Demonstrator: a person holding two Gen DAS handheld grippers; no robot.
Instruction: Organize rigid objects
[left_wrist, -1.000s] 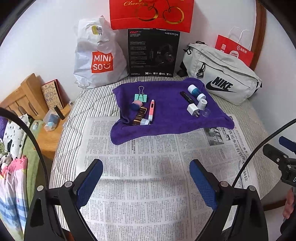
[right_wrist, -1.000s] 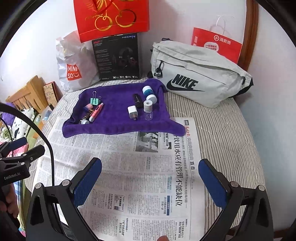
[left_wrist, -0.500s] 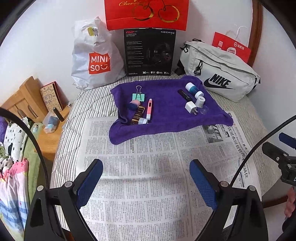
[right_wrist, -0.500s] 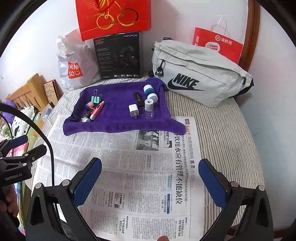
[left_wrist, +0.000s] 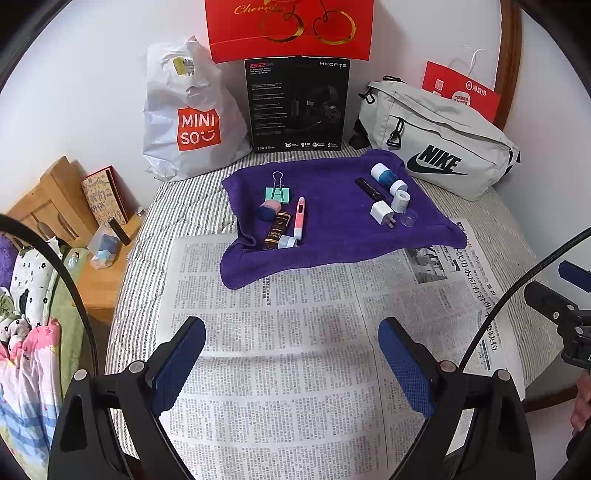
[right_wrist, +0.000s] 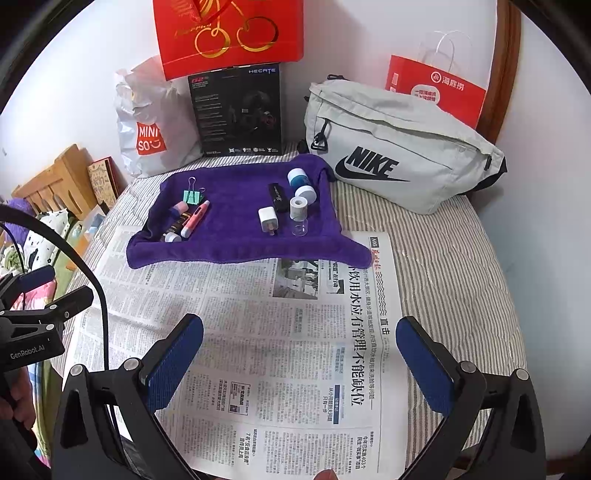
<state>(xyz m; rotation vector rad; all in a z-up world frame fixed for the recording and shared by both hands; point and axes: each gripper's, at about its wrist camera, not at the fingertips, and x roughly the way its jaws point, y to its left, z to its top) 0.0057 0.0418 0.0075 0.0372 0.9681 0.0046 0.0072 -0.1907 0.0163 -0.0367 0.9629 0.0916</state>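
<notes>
A purple towel (left_wrist: 332, 206) (right_wrist: 236, 229) lies beyond a spread newspaper (left_wrist: 288, 350) (right_wrist: 266, 332) on a striped bed. On its left side sit a green binder clip (left_wrist: 277, 192) (right_wrist: 192, 195), a pink pen (left_wrist: 299, 218) (right_wrist: 195, 218), a brown tube (left_wrist: 276, 230) and a pink-blue eraser (left_wrist: 269, 209). On its right side sit a white charger plug (left_wrist: 380, 213) (right_wrist: 267, 218), a black stick (left_wrist: 366, 186) (right_wrist: 277, 195), a blue-white bottle (left_wrist: 384, 176) (right_wrist: 298, 178) and a small clear vial (left_wrist: 400, 205) (right_wrist: 298, 218). My left gripper (left_wrist: 291, 365) and right gripper (right_wrist: 299, 365) hover open over the newspaper, both empty.
Against the back wall stand a white Miniso bag (left_wrist: 192, 122), a black headset box (left_wrist: 297, 105), a red gift bag (left_wrist: 290, 27), a grey Nike bag (left_wrist: 436, 147) (right_wrist: 399, 155) and a red paper bag (right_wrist: 436, 88). A wooden nightstand (left_wrist: 74, 229) is left of the bed.
Both grippers have drifted slightly, so the towel and bags shift a little in view. Both stay open and empty, and nothing on the towel has moved.
</notes>
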